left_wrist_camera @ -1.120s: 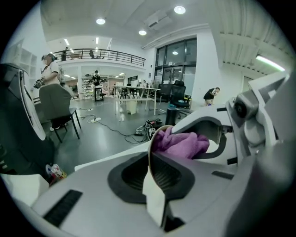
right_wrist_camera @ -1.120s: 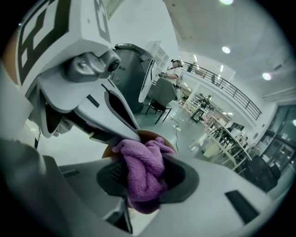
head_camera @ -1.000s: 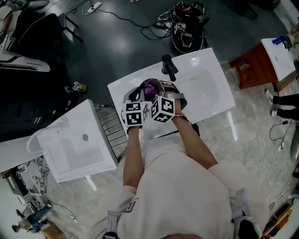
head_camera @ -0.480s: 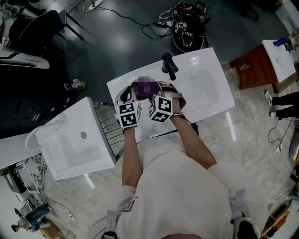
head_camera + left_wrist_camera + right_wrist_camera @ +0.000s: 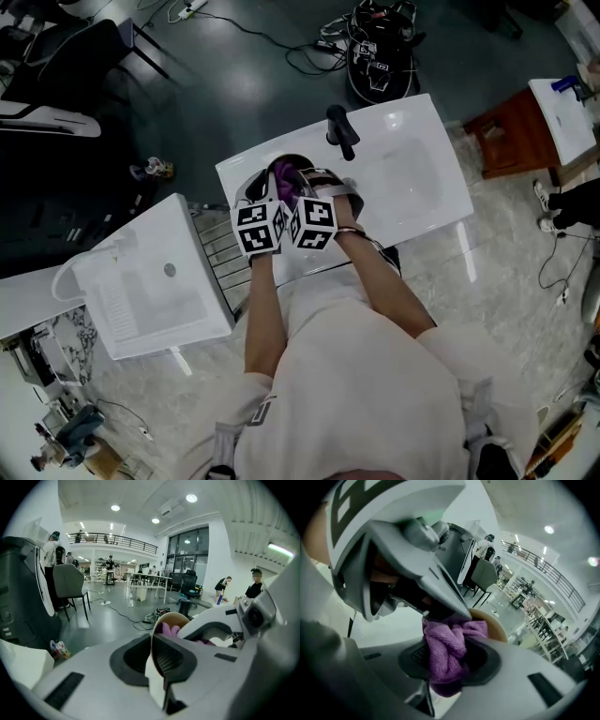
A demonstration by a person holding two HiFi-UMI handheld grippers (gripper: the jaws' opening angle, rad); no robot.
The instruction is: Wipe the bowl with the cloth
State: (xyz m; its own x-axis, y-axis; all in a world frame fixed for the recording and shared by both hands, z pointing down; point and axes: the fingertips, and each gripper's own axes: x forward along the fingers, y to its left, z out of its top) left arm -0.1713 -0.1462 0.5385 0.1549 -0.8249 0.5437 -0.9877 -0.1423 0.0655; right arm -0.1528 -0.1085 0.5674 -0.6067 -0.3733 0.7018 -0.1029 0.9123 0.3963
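Observation:
A tan bowl (image 5: 275, 170) is held tilted over the white sink counter (image 5: 441, 202). My left gripper (image 5: 255, 190) is shut on its rim, and the rim (image 5: 156, 660) stands edge-on between the jaws in the left gripper view. A purple cloth (image 5: 287, 178) is bunched inside the bowl (image 5: 496, 623). My right gripper (image 5: 317, 185) is shut on the cloth (image 5: 444, 654) and presses it into the bowl. In the left gripper view the cloth (image 5: 167, 630) peeks over the bowl (image 5: 172, 618), with the right gripper's body just to its right.
A black faucet (image 5: 339, 132) stands behind the bowl, with the sink basin (image 5: 412, 173) to the right. A second white sink unit (image 5: 150, 286) and a wire rack (image 5: 223, 251) are on the left. Cables and a black bag (image 5: 378, 54) lie on the floor beyond. A wooden cabinet (image 5: 506, 131) stands at right.
The right gripper has shifted left, so the two marker cubes now sit close together. The cloth has moved inside the bowl. The left gripper keeps its hold on the rim.

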